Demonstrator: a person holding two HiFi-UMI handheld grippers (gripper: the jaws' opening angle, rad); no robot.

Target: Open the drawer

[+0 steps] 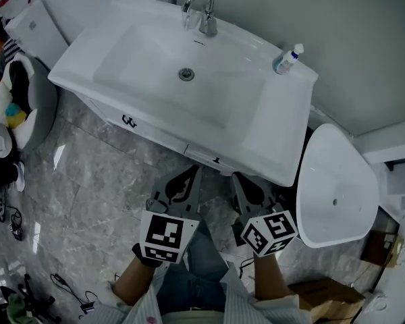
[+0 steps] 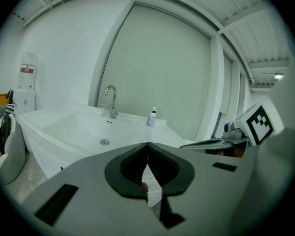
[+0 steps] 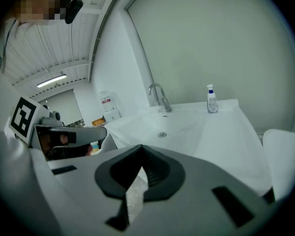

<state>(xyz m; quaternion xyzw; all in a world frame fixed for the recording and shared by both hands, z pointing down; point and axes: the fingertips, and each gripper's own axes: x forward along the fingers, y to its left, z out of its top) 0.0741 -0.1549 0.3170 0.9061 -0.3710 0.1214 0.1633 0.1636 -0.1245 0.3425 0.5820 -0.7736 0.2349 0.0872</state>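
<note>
Two closed tongs [image 1: 193,174] [image 1: 239,179], two drawer handles [image 1: 128,121] [image 1: 217,160]

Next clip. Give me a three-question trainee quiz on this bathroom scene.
1. True or false: the drawer under the sink is pulled out.
2. What stands at the sink's back right corner? A) bottle B) towel C) sponge
3. How do the jaws of the left hand-held gripper and the right hand-held gripper stand?
Key: 1 false, it is shut. 2 A, the bottle. 3 Both together, nothing held.
</note>
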